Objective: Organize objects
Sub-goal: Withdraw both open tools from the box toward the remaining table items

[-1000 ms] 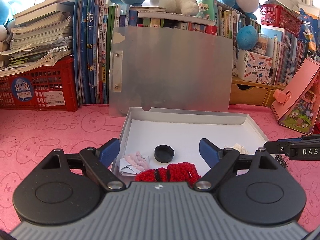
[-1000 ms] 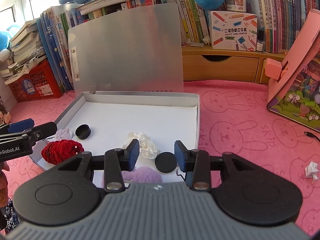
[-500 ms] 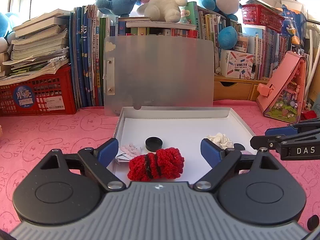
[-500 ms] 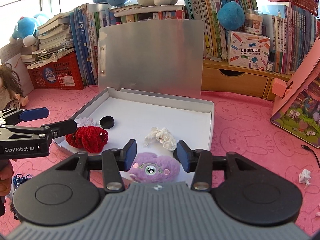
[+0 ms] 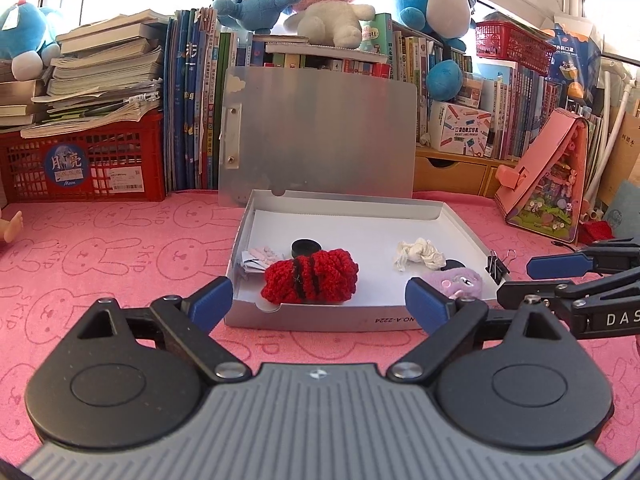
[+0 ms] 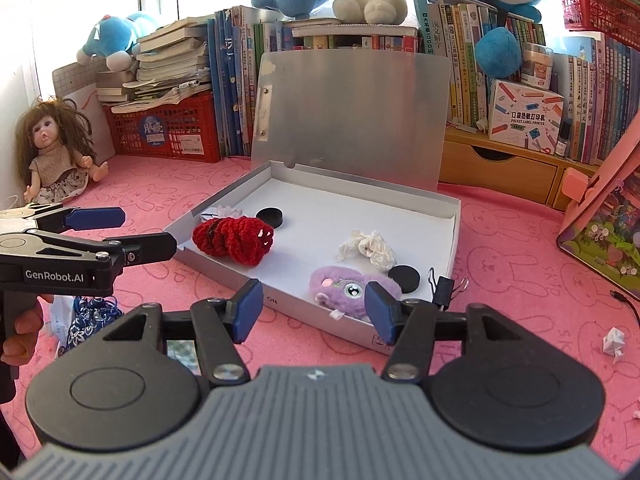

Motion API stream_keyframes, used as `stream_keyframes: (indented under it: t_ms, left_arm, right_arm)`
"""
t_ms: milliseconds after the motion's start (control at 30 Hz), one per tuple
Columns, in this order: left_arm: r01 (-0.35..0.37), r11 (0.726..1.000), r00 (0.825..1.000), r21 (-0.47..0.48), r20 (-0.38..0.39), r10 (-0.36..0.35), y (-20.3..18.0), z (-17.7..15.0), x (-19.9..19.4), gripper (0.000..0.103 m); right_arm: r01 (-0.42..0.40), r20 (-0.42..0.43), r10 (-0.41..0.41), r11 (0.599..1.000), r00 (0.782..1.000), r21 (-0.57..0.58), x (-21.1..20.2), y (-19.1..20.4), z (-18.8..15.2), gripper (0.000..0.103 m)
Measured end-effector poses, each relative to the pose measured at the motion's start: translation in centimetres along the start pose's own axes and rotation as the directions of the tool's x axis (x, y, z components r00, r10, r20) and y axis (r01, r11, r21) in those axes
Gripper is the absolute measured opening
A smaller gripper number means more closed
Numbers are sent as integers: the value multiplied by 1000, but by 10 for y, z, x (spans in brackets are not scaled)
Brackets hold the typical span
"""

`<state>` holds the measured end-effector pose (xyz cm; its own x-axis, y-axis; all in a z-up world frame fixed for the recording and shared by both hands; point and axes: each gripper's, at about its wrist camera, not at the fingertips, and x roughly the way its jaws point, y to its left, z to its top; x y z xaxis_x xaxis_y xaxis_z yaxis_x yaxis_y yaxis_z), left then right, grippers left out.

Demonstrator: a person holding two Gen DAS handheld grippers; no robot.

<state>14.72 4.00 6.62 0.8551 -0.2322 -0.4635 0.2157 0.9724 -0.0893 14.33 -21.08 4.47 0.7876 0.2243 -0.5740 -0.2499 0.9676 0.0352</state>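
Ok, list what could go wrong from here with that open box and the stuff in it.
1. The purple plush lies against the box's low near wall, so it may hump up and stop the upright lid closing flat.
2. The black binder clip sits outside the box beside its corner and could get forgotten.
3. The left gripper and the right gripper are both open and close together, so they might bump.

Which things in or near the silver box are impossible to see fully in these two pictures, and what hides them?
- Second black cap: left wrist view, mostly behind the purple plush; right wrist view shows it whole.
- Pink-white item: right wrist view, hidden by the red crochet piece; its kind is unclear.
- Blue patterned item: right wrist view, cut off by the right gripper body.
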Motion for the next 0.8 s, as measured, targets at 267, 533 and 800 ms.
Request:
stream_keyframes:
  t_ms: [267, 533, 800]
  left_arm:
    - [-23, 1000, 1000, 15, 20, 23, 7, -23, -31, 98]
    - [-39, 997, 999, 74, 25, 37, 8, -55, -54, 100]
    - [-36, 996, 999, 85, -26, 38, 6, -84, -58, 100]
  right_arm:
    - [-48, 23, 49, 998, 999, -42, -17, 9, -27, 86]
    - [-91, 45, 95, 993, 994, -70, -32, 15, -58, 97]
    - [-113, 27, 118, 984, 993, -137, -45, 22, -88, 103]
